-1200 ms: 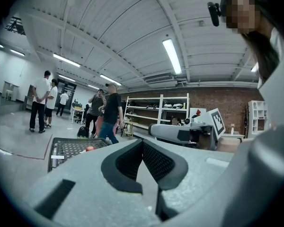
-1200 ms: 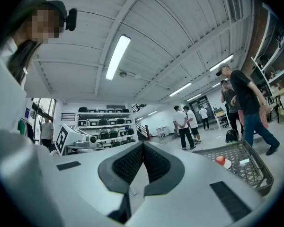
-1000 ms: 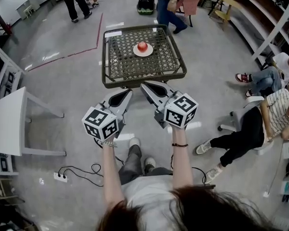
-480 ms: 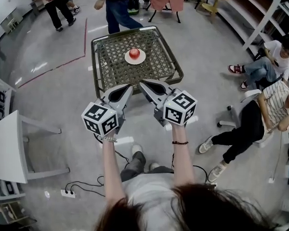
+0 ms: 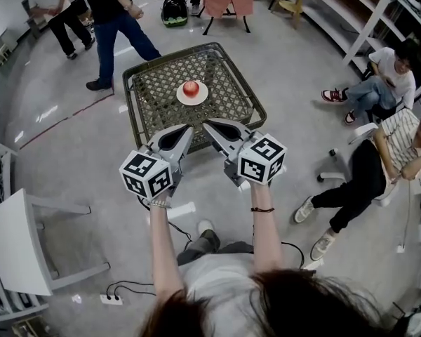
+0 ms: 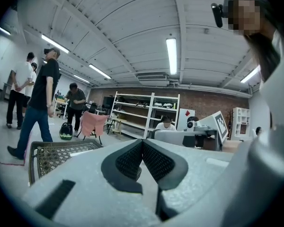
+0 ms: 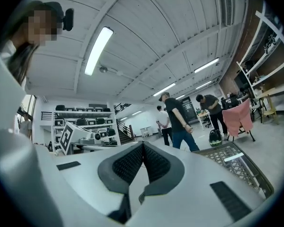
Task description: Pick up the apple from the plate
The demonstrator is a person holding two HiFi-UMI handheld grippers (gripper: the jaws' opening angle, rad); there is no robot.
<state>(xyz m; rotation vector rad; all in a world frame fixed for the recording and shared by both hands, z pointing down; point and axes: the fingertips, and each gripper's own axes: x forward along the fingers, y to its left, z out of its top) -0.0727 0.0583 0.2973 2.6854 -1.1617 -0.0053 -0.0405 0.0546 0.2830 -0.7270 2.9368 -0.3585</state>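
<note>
**A:** Where's the apple (image 5: 191, 88) from where you're standing?

**B:** On the white plate (image 5: 201, 99), about the middle of the woven-top table (image 5: 154, 100). It's on the far side of both grippers, and nothing is touching it.

**A:** And the grippers?

**B:** The left gripper (image 5: 185, 130) and the right gripper (image 5: 210, 126) are held out level, side by side. Their tips are close to each other at the table's near rim, well short of the plate.

**A:** Are they open?

**B:** No. Each one has its jaws pressed together. The left's ribbed pads (image 6: 131, 161) meet at the tip and the right's pads (image 7: 128, 163) do the same, with nothing caught between them.

**A:** Anyone else around?

**B:** A person in a dark shirt and jeans (image 5: 114, 16) is standing near the table's far left corner. Another person in a striped shirt (image 5: 400, 153) is seated off to the right, well apart from the table.
</note>
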